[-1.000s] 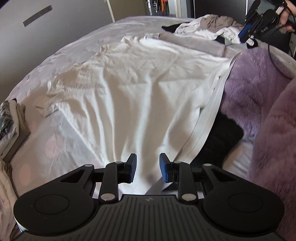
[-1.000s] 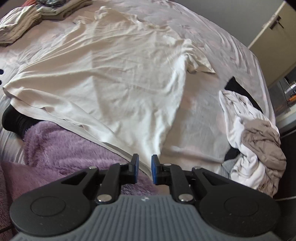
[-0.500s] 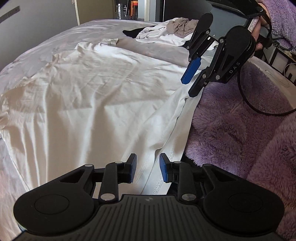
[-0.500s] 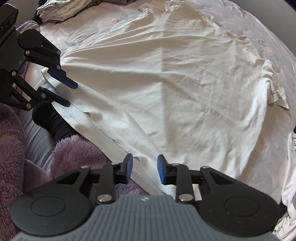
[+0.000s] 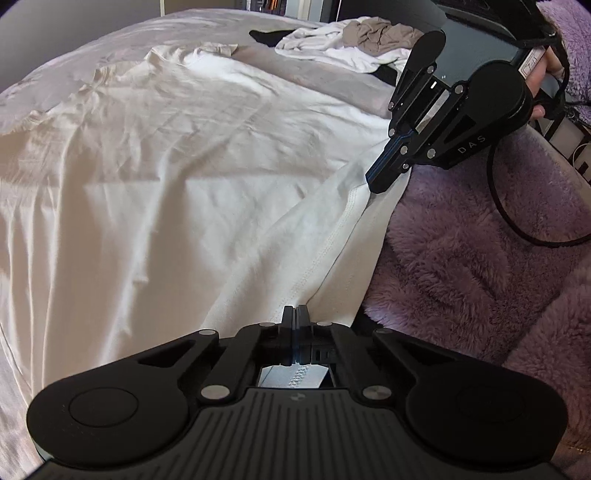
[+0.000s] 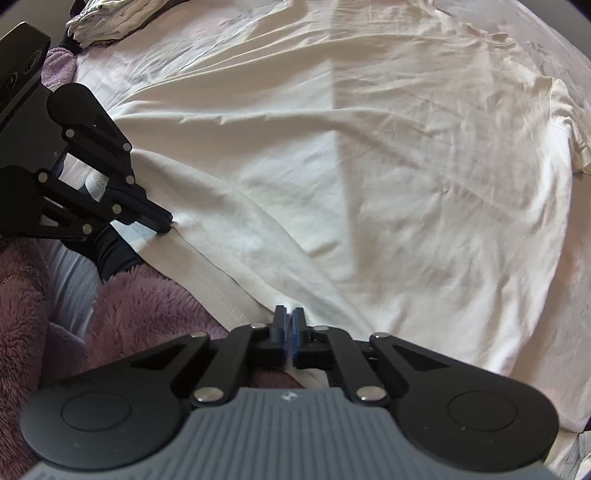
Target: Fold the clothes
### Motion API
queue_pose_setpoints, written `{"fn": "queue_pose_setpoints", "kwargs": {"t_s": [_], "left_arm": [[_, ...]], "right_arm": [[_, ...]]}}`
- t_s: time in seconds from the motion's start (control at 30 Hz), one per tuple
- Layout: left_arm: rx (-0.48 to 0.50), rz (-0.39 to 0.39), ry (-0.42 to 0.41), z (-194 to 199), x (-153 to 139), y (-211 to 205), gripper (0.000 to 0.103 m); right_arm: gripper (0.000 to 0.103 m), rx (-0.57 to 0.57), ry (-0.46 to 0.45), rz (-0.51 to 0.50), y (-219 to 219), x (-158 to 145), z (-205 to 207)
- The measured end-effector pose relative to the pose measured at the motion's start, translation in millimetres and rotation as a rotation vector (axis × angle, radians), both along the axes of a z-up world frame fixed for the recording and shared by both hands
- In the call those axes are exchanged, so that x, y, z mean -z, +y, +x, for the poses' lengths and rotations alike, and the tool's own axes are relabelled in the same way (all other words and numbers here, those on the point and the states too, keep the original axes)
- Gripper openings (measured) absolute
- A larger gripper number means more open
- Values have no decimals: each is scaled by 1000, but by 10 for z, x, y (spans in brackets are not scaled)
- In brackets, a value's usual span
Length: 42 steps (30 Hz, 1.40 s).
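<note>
A white T-shirt (image 5: 177, 177) lies spread flat on the bed, its bottom hem toward me. My left gripper (image 5: 295, 308) is shut on the hem, which bunches up at its tips. The right gripper (image 5: 380, 182) shows in the left wrist view too, clamped on the same hem farther along. In the right wrist view the shirt (image 6: 369, 147) fills the frame. There my right gripper (image 6: 288, 312) pinches the stitched hem, and the left gripper (image 6: 164, 221) bites the hem at the left. A ridge of cloth rises between the two grips.
A purple fluffy sleeve (image 5: 461, 258) and robe (image 6: 140, 302) lie along the bed's near edge. A pile of unfolded clothes (image 5: 351, 40) sits at the far end. Folded garments (image 6: 110, 18) are stacked by the shirt's other side. A dark sock (image 6: 110, 251) lies under the hem.
Both grippers came down onto the shirt's bottom hem and went from open to shut on it. The hem now lifts into a ridge between them.
</note>
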State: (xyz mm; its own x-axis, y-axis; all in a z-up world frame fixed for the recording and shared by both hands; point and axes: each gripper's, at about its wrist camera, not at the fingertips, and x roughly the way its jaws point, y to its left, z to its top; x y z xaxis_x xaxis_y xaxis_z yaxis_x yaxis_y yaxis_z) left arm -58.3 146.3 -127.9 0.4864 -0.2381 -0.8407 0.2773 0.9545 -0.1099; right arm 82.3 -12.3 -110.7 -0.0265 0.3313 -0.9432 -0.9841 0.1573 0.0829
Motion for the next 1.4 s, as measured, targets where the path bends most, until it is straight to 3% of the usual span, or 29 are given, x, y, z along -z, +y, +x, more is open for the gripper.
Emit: {"fn": "queue_pose_setpoints", "kwargs": {"t_s": [0.2, 0.33, 0.5, 0.6, 0.63, 0.73, 0.93, 1.0, 1.2, 1.23, 1.27, 1.33, 1.4], "left_arm": [[24, -70, -68, -170, -372, -30, 0], [59, -75, -60, -272, -395, -135, 0], [7, -35, -20, -316, -254, -122, 0], [-23, 22, -65, -412, -314, -68, 0], [-32, 49, -87, -452, -340, -53, 2], [-50, 107, -104, -483, -347, -24, 20], [-16, 137, -68, -394, -177, -35, 33], [-23, 151, -49, -368, -100, -27, 37], [-60, 122, 0, -357, 55, 61, 37], [-79, 91, 11, -338, 64, 102, 30], [-95, 61, 24, -324, 70, 143, 14], [-125, 22, 40, -308, 66, 203, 0], [-137, -15, 29, -348, -5, 235, 0]], "right_arm": [[1, 24, -8, 62, -237, -388, -51], [0, 0, -2, 52, -365, -507, -161], [0, 8, -22, 45, -446, -466, -264], [3, 32, -28, 82, -487, -498, -277], [6, 42, -29, 94, -498, -512, -274], [9, 63, -45, 121, -513, -537, -265], [29, 61, -81, 131, -328, -450, -195], [30, 59, -66, 135, -242, -390, -172], [39, 34, -11, 111, -40, -142, -164], [37, 36, -6, 105, -27, -107, -160], [36, 39, 5, 101, -17, -72, -159], [3, 41, 18, 108, -28, -59, -158], [2, 40, 11, 113, -69, -106, -160]]}}
